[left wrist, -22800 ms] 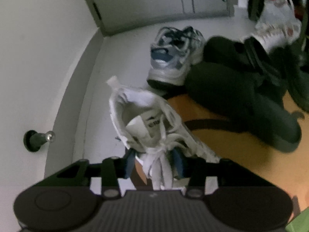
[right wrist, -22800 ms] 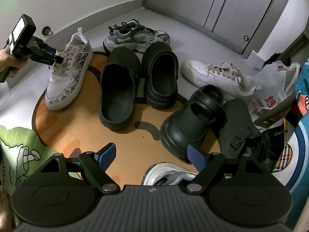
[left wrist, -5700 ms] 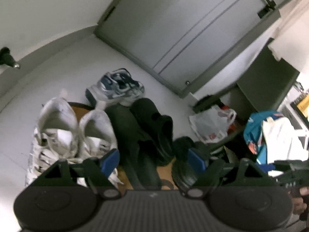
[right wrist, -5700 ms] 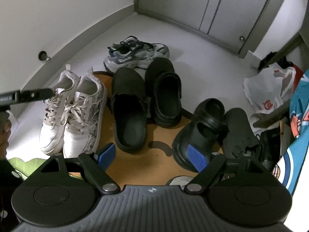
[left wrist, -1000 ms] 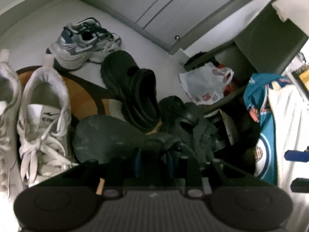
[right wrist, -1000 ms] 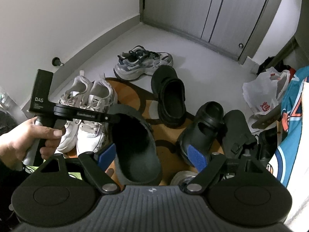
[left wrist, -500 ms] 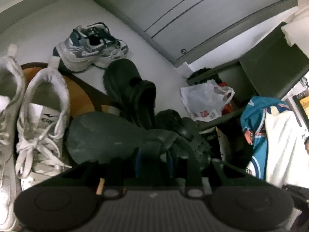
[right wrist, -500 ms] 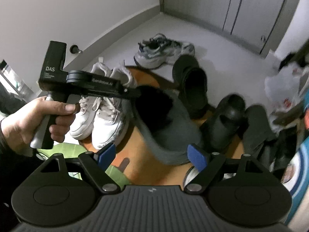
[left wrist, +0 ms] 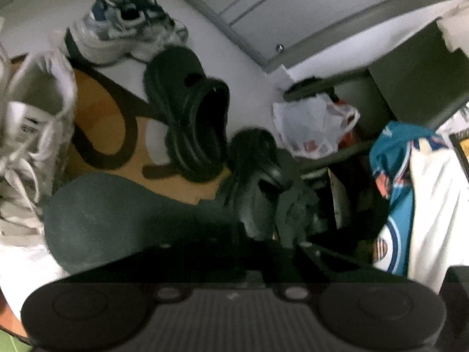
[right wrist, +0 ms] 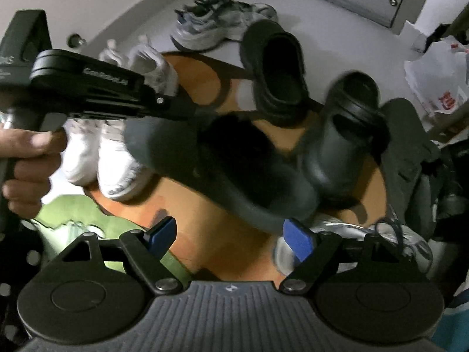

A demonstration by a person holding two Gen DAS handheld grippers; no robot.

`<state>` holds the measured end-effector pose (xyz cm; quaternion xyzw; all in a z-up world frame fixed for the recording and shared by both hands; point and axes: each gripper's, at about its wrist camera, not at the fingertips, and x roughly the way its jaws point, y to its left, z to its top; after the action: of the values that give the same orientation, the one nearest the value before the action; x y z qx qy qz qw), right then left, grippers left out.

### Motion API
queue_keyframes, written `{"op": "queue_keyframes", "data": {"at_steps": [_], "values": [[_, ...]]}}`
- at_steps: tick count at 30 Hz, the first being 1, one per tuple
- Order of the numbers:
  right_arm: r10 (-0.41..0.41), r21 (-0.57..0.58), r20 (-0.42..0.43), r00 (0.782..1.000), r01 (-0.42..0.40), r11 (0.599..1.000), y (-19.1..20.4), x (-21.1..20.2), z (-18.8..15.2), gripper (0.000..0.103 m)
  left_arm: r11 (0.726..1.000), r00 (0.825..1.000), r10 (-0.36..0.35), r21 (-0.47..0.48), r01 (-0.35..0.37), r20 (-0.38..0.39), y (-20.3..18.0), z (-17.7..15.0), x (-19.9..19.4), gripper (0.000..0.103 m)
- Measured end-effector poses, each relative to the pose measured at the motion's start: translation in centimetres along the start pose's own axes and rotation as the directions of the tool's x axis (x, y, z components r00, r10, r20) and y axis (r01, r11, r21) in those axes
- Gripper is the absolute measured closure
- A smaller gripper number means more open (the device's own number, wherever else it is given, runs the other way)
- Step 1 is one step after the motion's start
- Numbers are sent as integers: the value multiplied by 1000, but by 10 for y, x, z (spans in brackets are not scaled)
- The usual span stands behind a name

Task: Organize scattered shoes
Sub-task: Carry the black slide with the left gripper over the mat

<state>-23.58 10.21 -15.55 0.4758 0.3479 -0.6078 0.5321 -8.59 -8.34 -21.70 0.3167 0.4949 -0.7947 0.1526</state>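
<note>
Left gripper [right wrist: 187, 111], held in the person's hand [right wrist: 26, 158], is clamped on the heel rim of a dark clog [right wrist: 234, 164] and carries it clear of the orange mat [right wrist: 211, 240], toe tilted down to the right. Its jaws have just been closing, with the clog's rim between them; in the left wrist view the fingers are lost in shadow, so the right wrist view alone shows the grip. A hold at the rim, judged from the tilt, leaves the long sole free to swing.

The matching clog [right wrist: 275, 70] stands on the far part of the mat, opening toward the viewer. A chunkier black clog [right wrist: 343, 146] sits to its right, near the carried one's toe. Two white sneakers [right wrist: 117, 135] lie side by side on the left, already paired; a grey trainer [right wrist: 217, 20] rests on the floor beyond the mat, and a silver trainer [right wrist: 351, 243] lies near, on the right.

Right gripper [right wrist: 231, 236] hangs over the near mat, blue pads well apart and holding nothing. It is probably free to take the next shoe.

The step in hand appears to be setting the carried clog beside its mate.
</note>
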Motion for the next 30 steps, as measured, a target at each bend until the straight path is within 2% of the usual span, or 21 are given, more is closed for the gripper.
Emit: {"op": "queue_keyframes", "data": {"at_steps": [4,7,10,12,13,22,26,30], "values": [[16,17,-1,1000,-16,1000,-2,2,-1,19,998,1000,18,58,-18,-8,-1,-1,3,103],[13,-5,-12,1000,-13,1000,1,5,-2,19,993,999,53,110,-52,-5,-1,1,1,95],[18,-11,-22,1000,-18,1000,2,8,-1,19,984,995,95,155,-93,-2,1,5,-2,79],[22,-17,-22,1000,-22,1000,3,9,-1,19,980,993,114,167,-113,-1,2,9,-2,60],[23,-18,-23,999,-23,1000,3,10,-1,19,977,993,122,175,-119,-3,3,12,-2,57],[15,-31,-14,1000,-15,999,3,7,-4,18,970,988,149,200,-141,-30,5,46,0,50],[13,-30,-4,1000,-13,999,1,5,-4,18,963,985,168,223,-153,-49,1,59,6,39],[19,-25,-8,1000,-20,1000,0,6,-5,18,958,982,176,239,-156,-67,-3,67,16,38]]}}
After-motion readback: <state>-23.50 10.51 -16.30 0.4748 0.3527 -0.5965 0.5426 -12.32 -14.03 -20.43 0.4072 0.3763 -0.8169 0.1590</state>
